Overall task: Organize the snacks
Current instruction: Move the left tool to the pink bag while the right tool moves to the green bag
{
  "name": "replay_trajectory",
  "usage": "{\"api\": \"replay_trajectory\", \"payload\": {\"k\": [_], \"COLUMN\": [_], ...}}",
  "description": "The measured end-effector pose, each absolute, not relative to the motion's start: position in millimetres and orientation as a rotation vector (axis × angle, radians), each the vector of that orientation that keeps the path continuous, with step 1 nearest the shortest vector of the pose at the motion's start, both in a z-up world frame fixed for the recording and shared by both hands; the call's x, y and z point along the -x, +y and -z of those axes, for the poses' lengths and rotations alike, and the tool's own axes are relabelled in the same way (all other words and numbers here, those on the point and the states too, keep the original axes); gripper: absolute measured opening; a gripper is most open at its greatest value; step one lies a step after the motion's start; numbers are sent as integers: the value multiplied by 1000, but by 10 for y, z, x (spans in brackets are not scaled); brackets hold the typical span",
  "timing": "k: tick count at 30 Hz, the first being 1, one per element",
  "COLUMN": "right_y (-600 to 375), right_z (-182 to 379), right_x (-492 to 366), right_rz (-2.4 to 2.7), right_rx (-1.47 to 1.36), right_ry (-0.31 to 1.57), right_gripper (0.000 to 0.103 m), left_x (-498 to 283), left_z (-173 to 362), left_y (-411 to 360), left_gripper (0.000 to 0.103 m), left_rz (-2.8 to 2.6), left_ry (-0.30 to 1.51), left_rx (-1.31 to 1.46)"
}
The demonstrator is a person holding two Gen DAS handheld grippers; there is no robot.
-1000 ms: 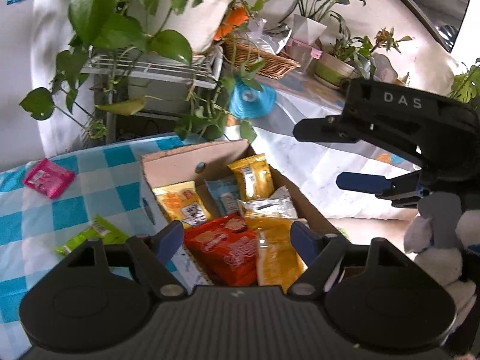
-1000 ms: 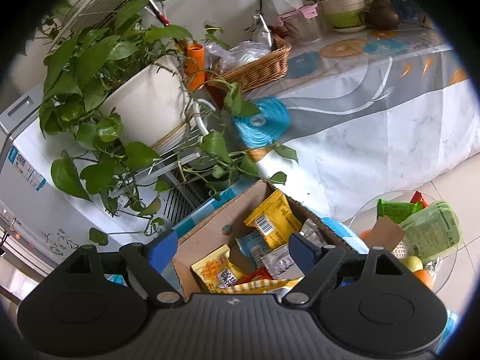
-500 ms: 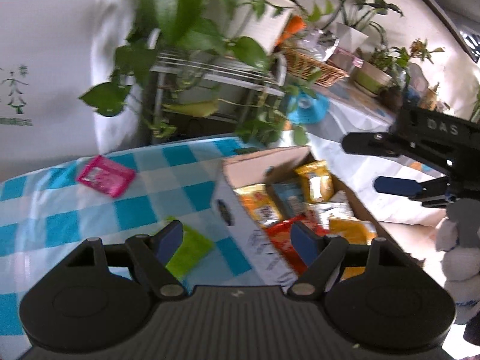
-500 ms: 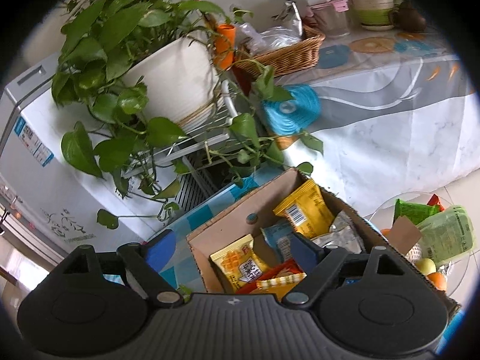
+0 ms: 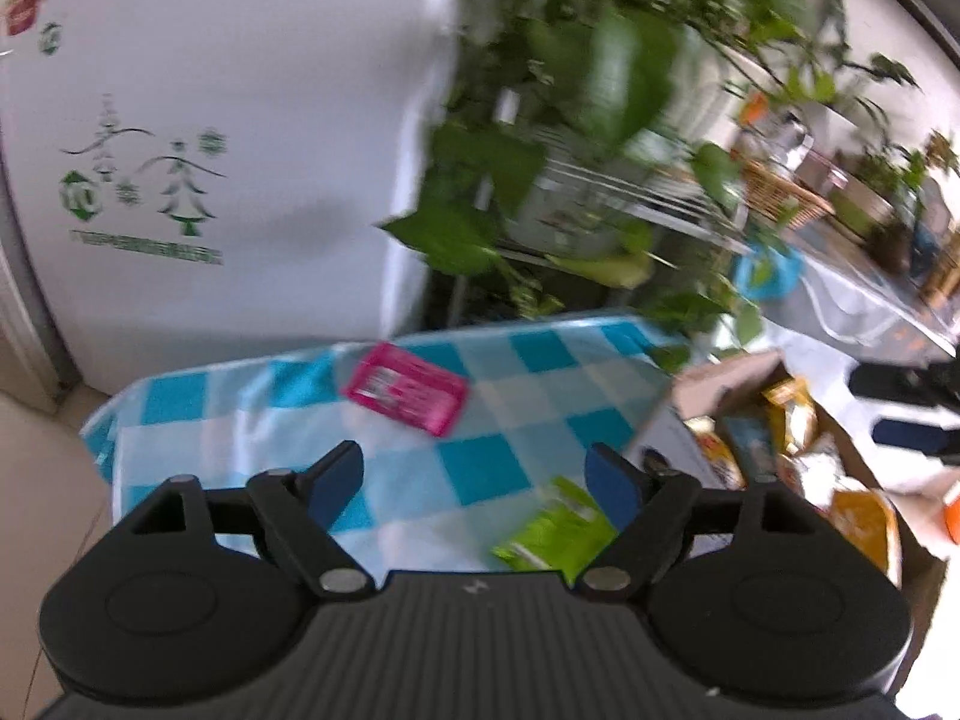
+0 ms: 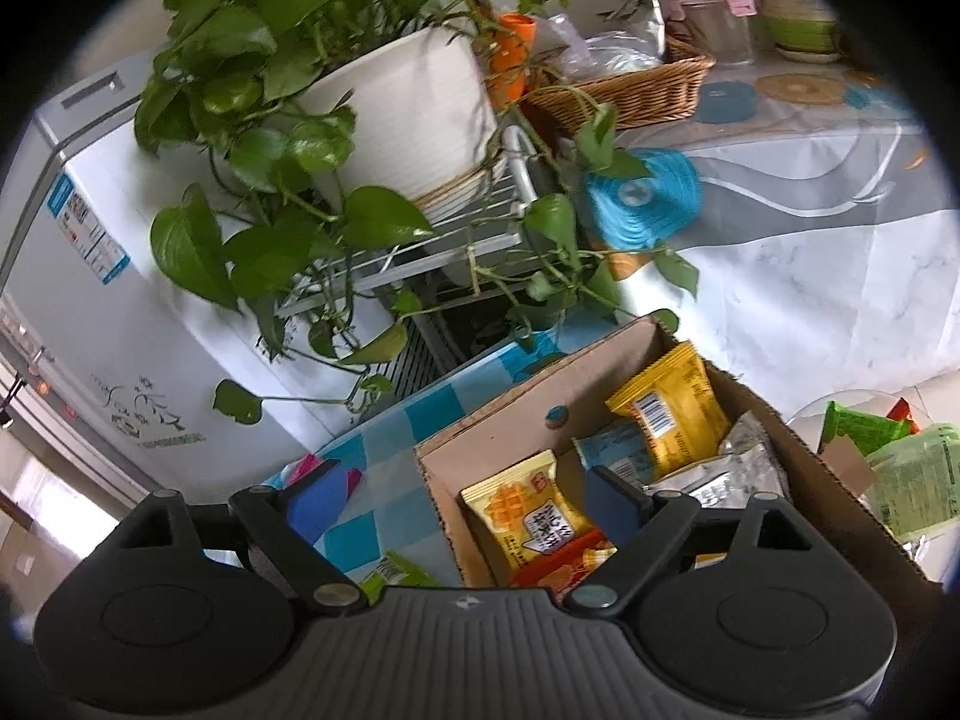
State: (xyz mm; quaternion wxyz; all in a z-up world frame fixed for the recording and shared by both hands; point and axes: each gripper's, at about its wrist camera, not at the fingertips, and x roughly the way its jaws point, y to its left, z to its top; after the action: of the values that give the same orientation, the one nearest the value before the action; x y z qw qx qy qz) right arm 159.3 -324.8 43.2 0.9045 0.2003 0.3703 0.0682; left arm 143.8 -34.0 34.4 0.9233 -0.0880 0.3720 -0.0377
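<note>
Snacks: two packets lie loose on the checked cloth, the others sit in the cardboard box.
Left gripper: fingers spread wide apart, nothing between them; it hangs over the blue-and-white checked tablecloth at the bottom centre of its own view.
Green packet: on the cloth just inside the right-hand finger of the left gripper, partly hidden by the gripper body; in the right wrist view only a sliver shows at the lower middle.
Pink packet: flat on the cloth at mid-frame, beyond the fingertips and well apart from the green one (print too blurred to read).
Right gripper: fingers likewise apart and empty, seen low in its view; its right finger overlaps the box opening, its left finger the cloth.
Box contents: a yellow waffle packet at the near left, a red packet under it, a golden packet leaning on the far wall, with a blue and a silver packet between.
Box position: right edge of the cloth, lower right of the left wrist view.
Potted plant: white pot on a wire rack, upper centre of the right wrist view, behind the table.
White appliance: fills the upper left of the left wrist view.
</note>
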Motion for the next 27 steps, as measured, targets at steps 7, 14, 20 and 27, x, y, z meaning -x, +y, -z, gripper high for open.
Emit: {"api": "replay_trajectory", "payload": {"k": [7,14,20,27], "right_y": [-3049,-2778,-2579,-2295], "right_z": [-420,-376,-339,-219], "right_x": [-1629,-1606,-1591,-1599], "right_rz": [-205,-321,-384,-467], "right_rx": [-373,-299,-233,-130], "right_ry": [771,778,796,824], "right_gripper": [91,91,92,92], "left_x": [-1576,-1763,-1928,-2169], "left_z": [-283,-189,-63,105], "left_y": [59,340,404,306], "left_gripper": [84,84,84,84], "left_rz": [-13,-90,-115,-59], "left_ry": [752,764,786,799], "left_rx": [261,332,334,316]}}
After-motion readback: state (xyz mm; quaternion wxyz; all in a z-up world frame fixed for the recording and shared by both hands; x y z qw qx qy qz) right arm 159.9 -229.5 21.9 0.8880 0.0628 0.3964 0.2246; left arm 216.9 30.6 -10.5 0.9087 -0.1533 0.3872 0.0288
